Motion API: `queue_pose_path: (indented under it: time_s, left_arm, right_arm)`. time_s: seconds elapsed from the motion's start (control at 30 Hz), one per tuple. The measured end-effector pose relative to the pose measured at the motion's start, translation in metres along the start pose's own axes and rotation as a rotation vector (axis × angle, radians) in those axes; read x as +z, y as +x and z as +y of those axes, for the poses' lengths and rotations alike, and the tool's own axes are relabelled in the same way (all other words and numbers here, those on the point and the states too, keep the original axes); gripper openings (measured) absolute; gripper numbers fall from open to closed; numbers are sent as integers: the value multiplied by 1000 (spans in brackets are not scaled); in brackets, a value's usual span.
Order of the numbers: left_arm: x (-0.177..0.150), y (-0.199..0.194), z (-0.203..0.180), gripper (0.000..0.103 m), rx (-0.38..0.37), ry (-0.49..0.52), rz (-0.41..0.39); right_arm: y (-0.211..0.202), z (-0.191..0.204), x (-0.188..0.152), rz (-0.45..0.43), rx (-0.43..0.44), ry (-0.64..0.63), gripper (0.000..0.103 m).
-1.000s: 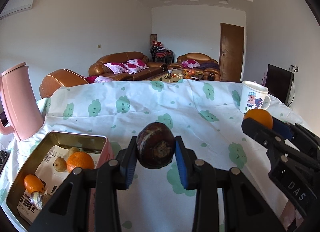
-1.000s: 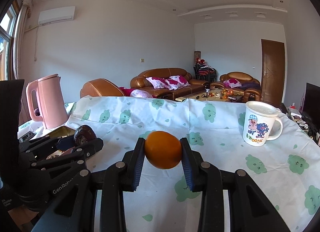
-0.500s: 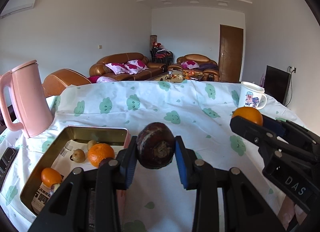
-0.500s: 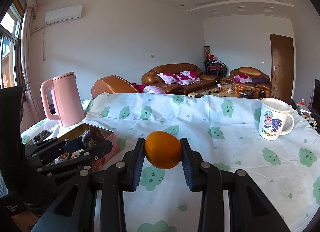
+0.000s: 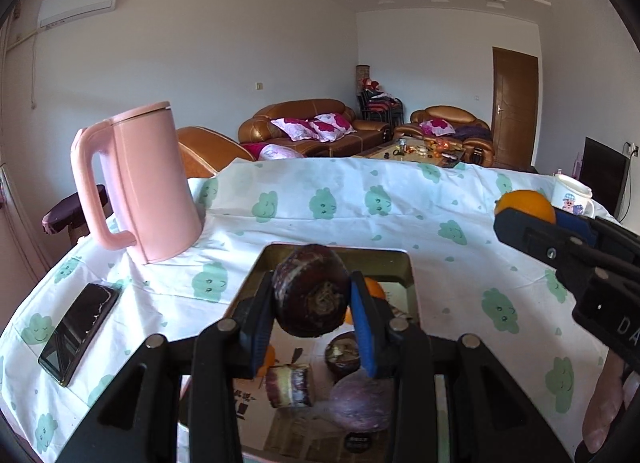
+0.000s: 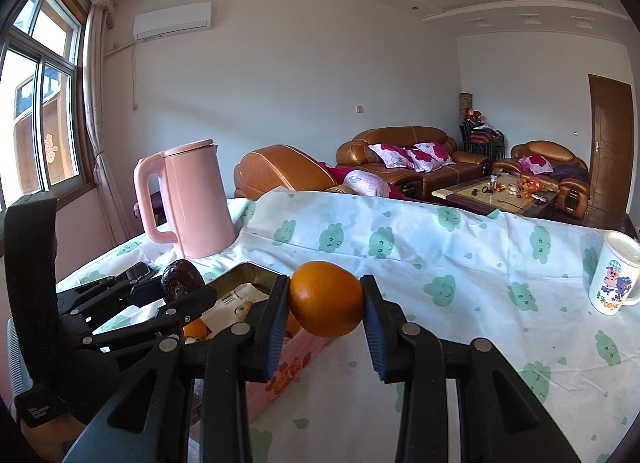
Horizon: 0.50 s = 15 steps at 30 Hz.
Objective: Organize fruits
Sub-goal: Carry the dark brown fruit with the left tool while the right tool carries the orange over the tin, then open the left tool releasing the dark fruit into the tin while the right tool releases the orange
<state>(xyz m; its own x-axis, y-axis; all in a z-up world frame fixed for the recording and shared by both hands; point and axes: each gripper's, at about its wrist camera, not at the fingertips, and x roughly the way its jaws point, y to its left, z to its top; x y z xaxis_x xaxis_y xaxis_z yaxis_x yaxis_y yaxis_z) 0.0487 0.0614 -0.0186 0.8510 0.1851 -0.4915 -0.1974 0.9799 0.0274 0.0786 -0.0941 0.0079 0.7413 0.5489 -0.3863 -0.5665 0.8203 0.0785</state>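
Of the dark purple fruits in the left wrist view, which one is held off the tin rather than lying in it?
The dark purple fruit clamped in the left gripper, above the tin. The other purple ones lie on the tin's paper lining below.

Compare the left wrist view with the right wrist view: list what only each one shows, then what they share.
Left wrist only: a phone lying on the tablecloth, and the dark fruits on the tin's floor.

Right wrist only: the window at left, and the tin's pink side.

Both: the pink kettle, the tin, the mug, the left gripper shut on a dark fruit, the right gripper shut on an orange, and the sofas behind.
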Motion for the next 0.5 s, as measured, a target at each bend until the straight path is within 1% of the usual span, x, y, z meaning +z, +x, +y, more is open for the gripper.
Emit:
queue_pose_path:
  time_s: [0.17, 0.4, 0.5]
  left_arm:
    - [-11, 8, 17, 37, 23, -21, 42]
    - [-26, 5, 23, 37, 35, -8, 66]
    - [-30, 1, 27, 37, 26, -17, 69]
  right_arm:
    - [26, 21, 0, 44, 39, -23, 37]
    - [57, 39, -11, 115, 79, -29, 37]
    - [68, 42, -16, 150, 96, -30, 37]
